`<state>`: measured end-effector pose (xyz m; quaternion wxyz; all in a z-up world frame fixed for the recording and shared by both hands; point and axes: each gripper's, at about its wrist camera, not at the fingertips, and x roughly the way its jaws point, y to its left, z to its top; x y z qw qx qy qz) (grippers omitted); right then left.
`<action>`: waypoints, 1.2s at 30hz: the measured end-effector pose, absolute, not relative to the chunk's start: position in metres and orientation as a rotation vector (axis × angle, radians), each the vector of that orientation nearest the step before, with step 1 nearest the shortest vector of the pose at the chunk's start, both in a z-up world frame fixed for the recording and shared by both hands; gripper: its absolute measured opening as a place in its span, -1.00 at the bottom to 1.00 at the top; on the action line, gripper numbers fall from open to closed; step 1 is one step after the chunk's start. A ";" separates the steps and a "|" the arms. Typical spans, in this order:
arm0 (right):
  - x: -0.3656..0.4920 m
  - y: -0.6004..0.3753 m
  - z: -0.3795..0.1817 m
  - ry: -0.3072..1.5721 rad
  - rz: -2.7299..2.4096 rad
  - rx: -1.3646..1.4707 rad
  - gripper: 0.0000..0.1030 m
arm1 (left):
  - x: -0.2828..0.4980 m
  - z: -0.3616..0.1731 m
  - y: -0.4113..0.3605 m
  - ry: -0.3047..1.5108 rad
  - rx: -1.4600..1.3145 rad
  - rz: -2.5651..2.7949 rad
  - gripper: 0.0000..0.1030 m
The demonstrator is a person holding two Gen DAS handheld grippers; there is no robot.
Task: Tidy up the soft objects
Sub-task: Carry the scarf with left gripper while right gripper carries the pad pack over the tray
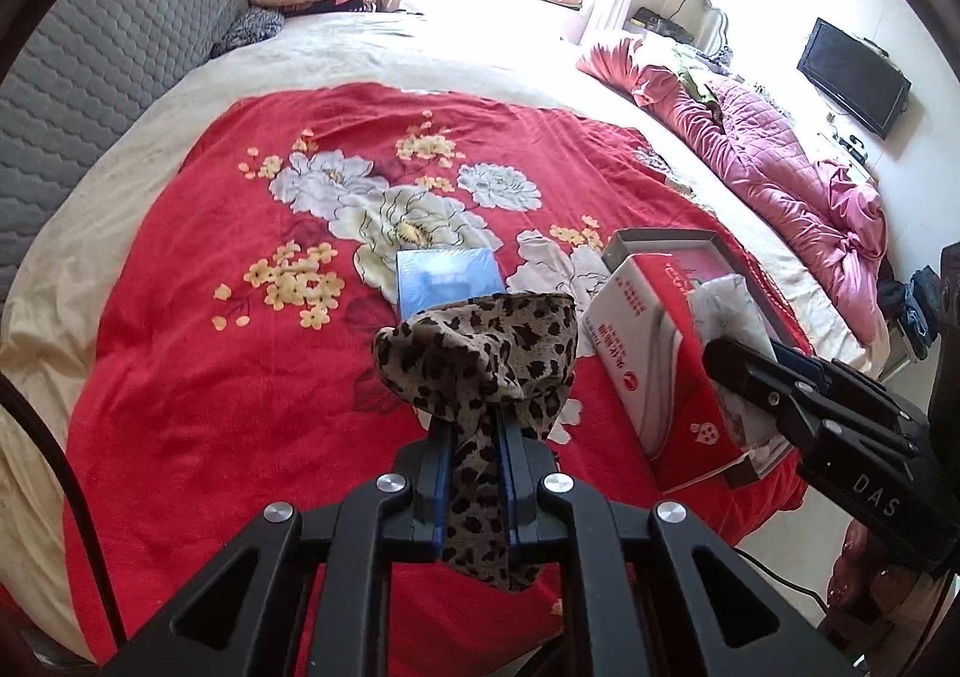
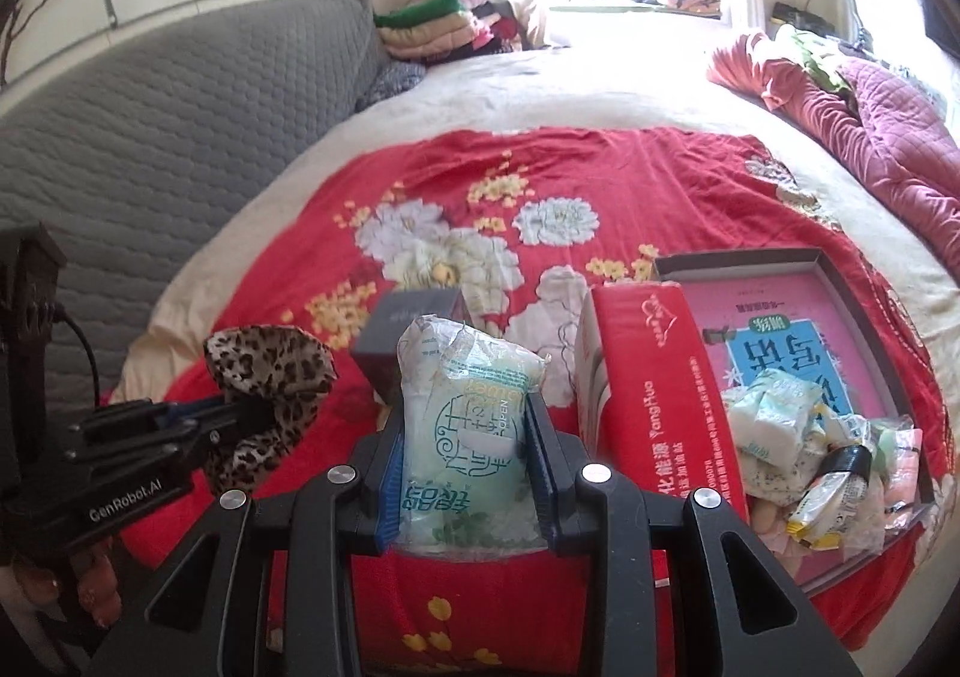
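My left gripper [image 1: 474, 428] is shut on a leopard-print cloth [image 1: 480, 353] that bunches above its fingertips and hangs down between the jaws, held above the bed. In the right wrist view, this left gripper [image 2: 240, 413] and the leopard-print cloth [image 2: 270, 371] sit at the lower left. My right gripper [image 2: 467, 410] is shut on a pale green soft tissue pack [image 2: 468, 419], its pads pressing both sides. The right gripper [image 1: 720, 362] shows at the right of the left wrist view, beside a red tissue box [image 1: 648, 377].
A red floral blanket [image 1: 240, 377] covers the bed. The red tissue box [image 2: 654, 377] stands against a shallow pink-lined box [image 2: 840, 281] holding several small packets [image 2: 810, 455]. A blue box [image 1: 447, 281] lies ahead. A pink quilt [image 1: 780, 167] and grey headboard [image 1: 120, 47] border the bed.
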<state>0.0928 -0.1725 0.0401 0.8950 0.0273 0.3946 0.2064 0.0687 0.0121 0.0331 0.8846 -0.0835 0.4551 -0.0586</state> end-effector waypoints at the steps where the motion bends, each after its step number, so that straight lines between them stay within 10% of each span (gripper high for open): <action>1: 0.092 -0.174 0.042 0.815 0.430 0.062 -0.31 | 0.067 0.036 0.010 0.941 -0.171 -0.125 -0.74; 36: 0.054 -0.261 0.117 0.636 0.335 0.167 -0.31 | 0.049 0.103 -0.064 0.852 -0.048 -0.205 -0.74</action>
